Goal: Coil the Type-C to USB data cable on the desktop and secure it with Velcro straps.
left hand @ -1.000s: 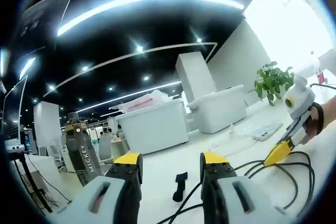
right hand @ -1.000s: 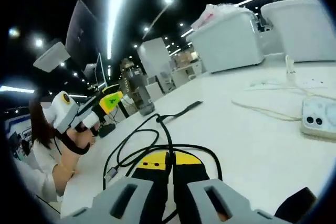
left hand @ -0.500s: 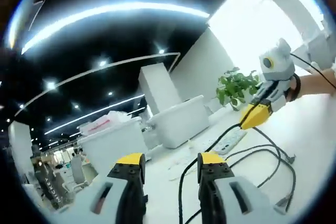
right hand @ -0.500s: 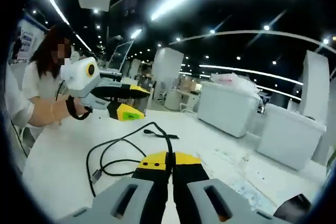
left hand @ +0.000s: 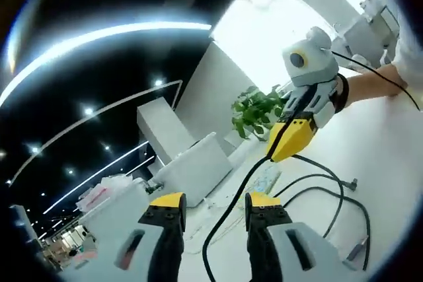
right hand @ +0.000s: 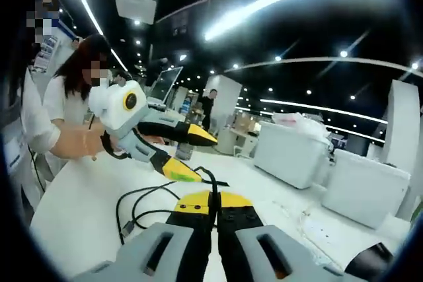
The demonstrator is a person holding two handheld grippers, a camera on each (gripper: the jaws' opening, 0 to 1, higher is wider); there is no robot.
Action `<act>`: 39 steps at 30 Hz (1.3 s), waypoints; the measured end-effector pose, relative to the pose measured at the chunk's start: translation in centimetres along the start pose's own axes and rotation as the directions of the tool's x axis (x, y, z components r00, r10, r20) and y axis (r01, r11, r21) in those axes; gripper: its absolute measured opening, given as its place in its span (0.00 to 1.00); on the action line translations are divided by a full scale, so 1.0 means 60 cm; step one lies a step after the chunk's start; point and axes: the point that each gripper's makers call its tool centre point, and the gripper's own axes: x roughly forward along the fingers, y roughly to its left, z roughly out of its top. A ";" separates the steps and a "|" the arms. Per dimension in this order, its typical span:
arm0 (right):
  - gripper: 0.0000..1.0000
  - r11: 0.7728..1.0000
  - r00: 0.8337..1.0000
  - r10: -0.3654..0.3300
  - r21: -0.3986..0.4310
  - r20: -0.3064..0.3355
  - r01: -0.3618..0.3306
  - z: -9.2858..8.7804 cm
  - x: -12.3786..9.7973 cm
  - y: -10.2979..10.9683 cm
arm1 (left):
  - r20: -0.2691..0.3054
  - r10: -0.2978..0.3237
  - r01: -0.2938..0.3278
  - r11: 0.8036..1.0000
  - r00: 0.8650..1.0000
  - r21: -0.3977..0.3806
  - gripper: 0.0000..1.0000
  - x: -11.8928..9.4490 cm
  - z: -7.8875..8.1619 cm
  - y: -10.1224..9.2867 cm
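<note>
**Coiling under way: cable lifted in the right gripper, left one free**

We work over the white desktop (left hand: 396, 163), which spreads ahead of and beneath both grippers. The black data cable (left hand: 317, 193) lies on it in loose loops, just ahead and to the right of our left gripper (left hand: 215, 204); one strand rises from the loops up into the yellow tips of our right gripper (left hand: 289, 142), which comes in from the upper right. In the right gripper view that gripper (right hand: 213, 201) has its jaws pressed together on the cable (right hand: 142, 209), whose loops trail away to the lower left; the left gripper (right hand: 188, 156) hangs just beyond its tips, jaws parted and carrying nothing. We judge the coiling only begun: the loops are slack and uneven. Next we would bring the free left jaws onto a loop near the held strand to gather the turns together. We cannot make out the Velcro strap for certain
</note>
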 end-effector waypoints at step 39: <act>0.25 0.904 0.969 -0.034 0.405 -0.246 0.135 -0.191 0.016 -0.038 | -0.011 0.108 -0.105 0.985 0.994 0.134 0.04 -0.045 0.011 0.012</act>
